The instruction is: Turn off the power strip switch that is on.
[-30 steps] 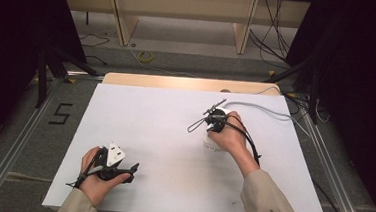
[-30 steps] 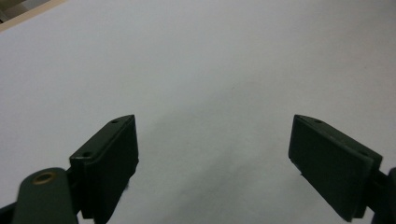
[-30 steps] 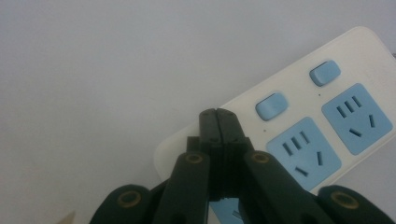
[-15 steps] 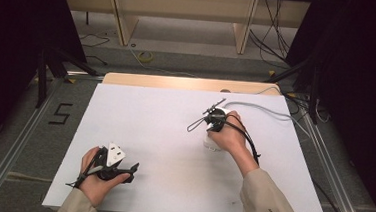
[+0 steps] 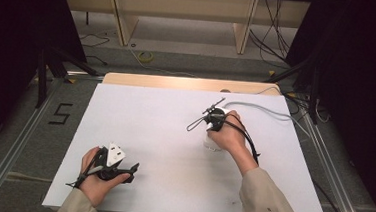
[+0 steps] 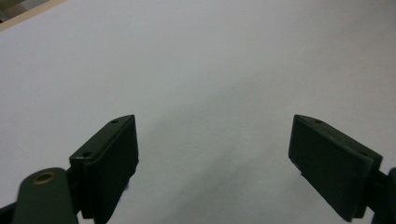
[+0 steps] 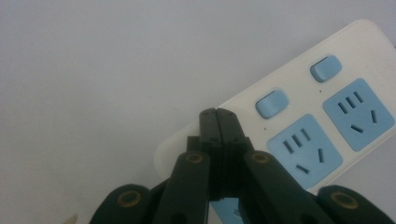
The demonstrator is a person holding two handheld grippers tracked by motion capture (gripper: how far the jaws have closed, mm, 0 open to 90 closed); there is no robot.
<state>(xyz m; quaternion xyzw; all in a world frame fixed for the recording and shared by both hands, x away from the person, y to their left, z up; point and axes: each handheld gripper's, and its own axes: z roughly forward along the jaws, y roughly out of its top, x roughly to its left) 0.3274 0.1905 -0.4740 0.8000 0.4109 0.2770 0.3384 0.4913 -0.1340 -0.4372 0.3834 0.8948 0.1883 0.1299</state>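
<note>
A white power strip (image 7: 327,93) with blue sockets (image 7: 304,149) and two blue rocker switches (image 7: 271,102) lies on the white table (image 5: 165,114), right of the middle. In the high view most of the power strip (image 5: 212,144) is covered by the person's right hand. My right gripper (image 7: 217,114) is shut with nothing between its jaws, and its tips point down at the strip's rim, just left of the nearer switch. Whether they touch it I cannot tell. At the near left, my left gripper (image 5: 132,171) rests in the left hand. The left gripper (image 6: 215,140) is wide open over bare table.
A grey cable (image 5: 271,111) runs from the strip toward the table's far right edge. Beyond the wooden far edge (image 5: 187,83) are floor cables and shelf legs. A "5" mark (image 5: 60,113) is on the floor at left, beside metal rails.
</note>
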